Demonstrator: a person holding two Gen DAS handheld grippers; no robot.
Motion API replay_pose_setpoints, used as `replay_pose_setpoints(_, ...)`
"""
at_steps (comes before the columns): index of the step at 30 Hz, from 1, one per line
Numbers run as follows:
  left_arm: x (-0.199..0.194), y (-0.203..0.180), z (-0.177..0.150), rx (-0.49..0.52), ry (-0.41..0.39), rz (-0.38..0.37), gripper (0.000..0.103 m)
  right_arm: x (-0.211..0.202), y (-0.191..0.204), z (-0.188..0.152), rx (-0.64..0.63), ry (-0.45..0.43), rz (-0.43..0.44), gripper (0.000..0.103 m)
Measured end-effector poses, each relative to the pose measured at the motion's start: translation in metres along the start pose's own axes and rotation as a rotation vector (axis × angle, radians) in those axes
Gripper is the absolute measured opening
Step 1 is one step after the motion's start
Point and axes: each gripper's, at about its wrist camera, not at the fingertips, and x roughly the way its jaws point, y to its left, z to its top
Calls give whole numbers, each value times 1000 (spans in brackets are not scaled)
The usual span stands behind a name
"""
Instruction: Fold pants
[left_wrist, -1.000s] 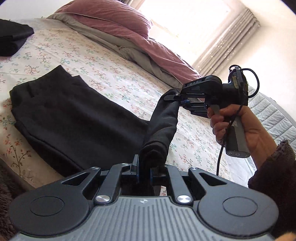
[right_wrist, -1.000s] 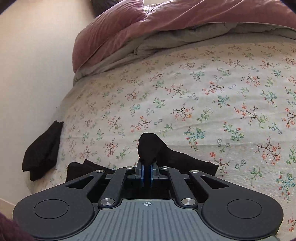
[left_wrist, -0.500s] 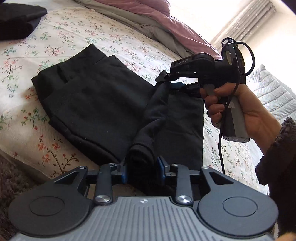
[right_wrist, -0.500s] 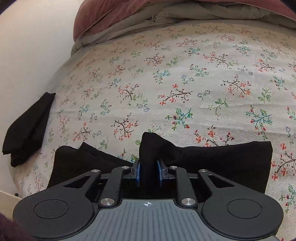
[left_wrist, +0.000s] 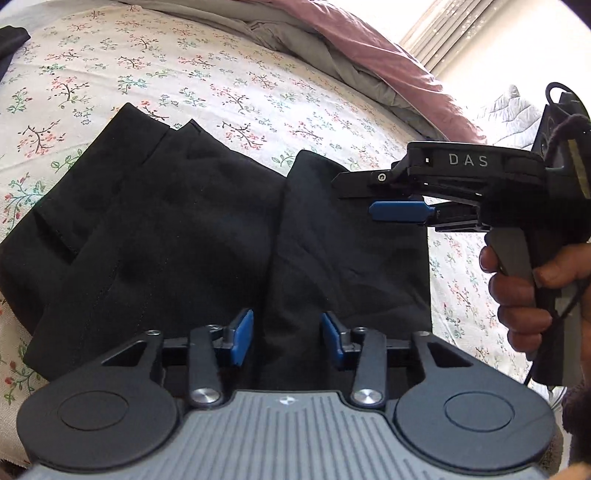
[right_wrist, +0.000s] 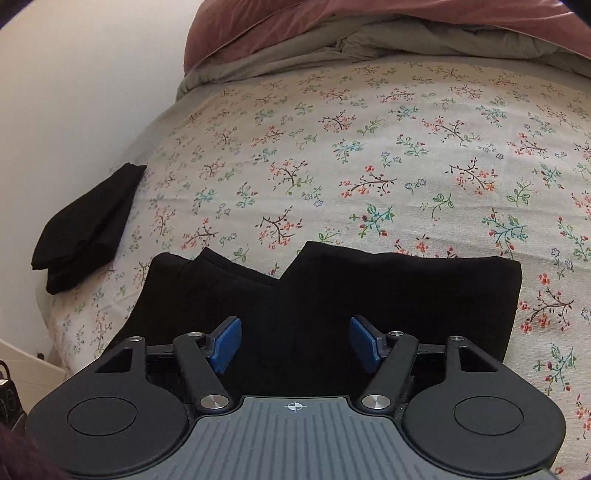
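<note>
Lying folded, pants (left_wrist: 192, 236) rest under both parted jaws (just opening); only right view shows spare garment (right_wrist: 88, 229).

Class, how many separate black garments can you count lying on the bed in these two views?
2. The pants lie on the near part of the floral sheet, in front of both grippers. A folded black garment lies at the bed's left edge. Others may lie outside the views.

A floral bedsheet (right_wrist: 369, 155) covers the bed, with a mauve duvet (left_wrist: 373, 55) bunched at its far end.
</note>
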Motion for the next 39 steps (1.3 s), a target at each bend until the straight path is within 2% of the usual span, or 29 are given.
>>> replay_pose_setpoints(3, 5, 0, -3, -26, -20, 14, 30, 14, 9, -6, 20, 22, 7, 66)
replay_pose_setpoints(6, 7, 1, -4, -25, -40, 24, 26, 31, 22, -9, 44, 32, 2, 66)
replay_pose_setpoints(9, 5, -2, -7, -10, -54, 30, 24, 44, 37, -13, 22, 20, -83, 65)
replay_pose_setpoints(11, 3, -1, -7, -18, -58, 25, 22, 49, 47, -16, -12, -1, -157, 57)
replay_pose_setpoints(12, 3, 0, -7, -21, -60, 22, 20, 50, 51, -17, -28, -11, -189, 48)
replay_pose_setpoints(13, 3, 1, -8, -24, -62, 20, 18, 50, 55, -20, -51, -26, -228, 35)
replay_pose_setpoints(14, 2, 1, -8, -29, -66, 16, 16, 50, 56, -21, -64, -39, -254, 28)
replay_pose_setpoints(18, -4, 3, -8, -41, -82, -4, 11, 46, 53, -27, -63, -63, -270, 5)
replay_pose_setpoints(23, -27, 5, -5, -34, -133, -20, 11, 30, 61, -24, -45, -114, -253, 4)
replay_pose_setpoints(28, -51, 23, 6, -65, -180, 12, 11, 24, 79, -8, -12, -138, -178, 4)
replay_pose_setpoints(33, -69, 45, 19, -97, -212, 65, 11, 38, 107, 8, 12, -133, -102, 4)
replay_pose_setpoints(39, -77, 65, 28, -114, -222, 133, 11, 63, 138, 15, 7, -124, -62, 4)
